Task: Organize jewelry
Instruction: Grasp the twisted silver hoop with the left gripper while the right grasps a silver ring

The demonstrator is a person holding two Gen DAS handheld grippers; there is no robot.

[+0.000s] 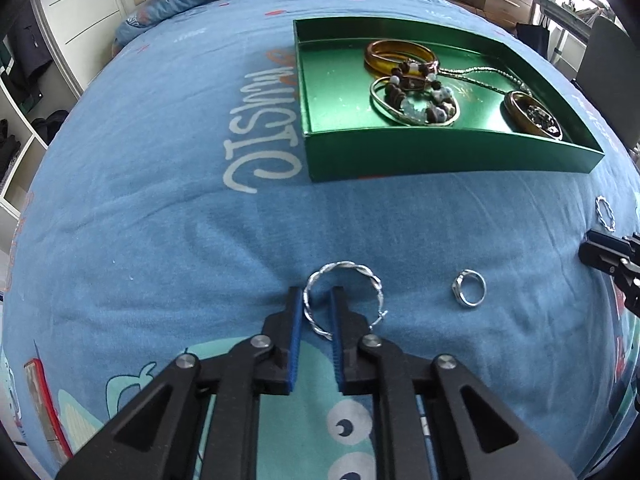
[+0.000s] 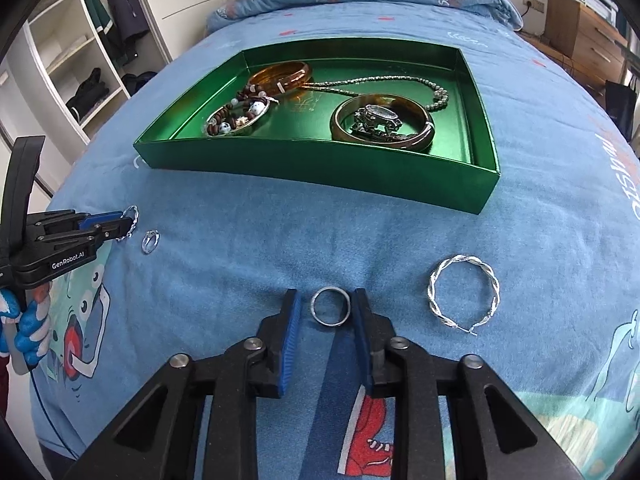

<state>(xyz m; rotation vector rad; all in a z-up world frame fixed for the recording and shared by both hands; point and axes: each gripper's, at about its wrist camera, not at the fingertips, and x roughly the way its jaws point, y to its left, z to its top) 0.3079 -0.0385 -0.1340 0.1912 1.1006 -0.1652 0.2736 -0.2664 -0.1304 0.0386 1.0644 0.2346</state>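
Left wrist view: the left gripper (image 1: 316, 300) points down at a blue cartoon-print bedsheet (image 1: 160, 220). Its blue pads stand narrow on either side of the near rim of a twisted silver hoop earring (image 1: 344, 270), which lies flat on the sheet. Whether the pads already pinch the wire cannot be told. Just to the right lies a small silver ring (image 1: 470, 288), and further right a second twisted hoop (image 1: 604, 210) beside the tip of the right gripper (image 1: 586, 252). Beyond them sits the green tray (image 1: 440, 156), holding an amber bangle (image 1: 396, 54), a beaded bracelet (image 1: 416, 100), a chain necklace (image 1: 480, 74) and a brown bangle (image 1: 532, 120). Most pieces seem sorted already, and four small ones remain outside. The tray's near wall stands between the hoop and the tray floor, so the hoop would need lifting over it. The tray's left half is bare

Right wrist view: the right gripper (image 2: 328, 306) straddles a plain silver band ring (image 2: 331, 311) flat on the sheet. Its pads are close but blue sheet shows beside the ring, so it is not yet gripped. The second hoop (image 2: 464, 292) lies to the right, apart. At far left the left gripper (image 2: 127, 222), held by a gloved hand (image 2: 30, 328), has its tips at the first hoop (image 2: 134, 214), with the small ring (image 2: 150, 242) beside it. A watch (image 2: 376, 116) lies inside the brown bangle (image 2: 424, 140). The sheet between ring and tray (image 2: 320, 168) is open
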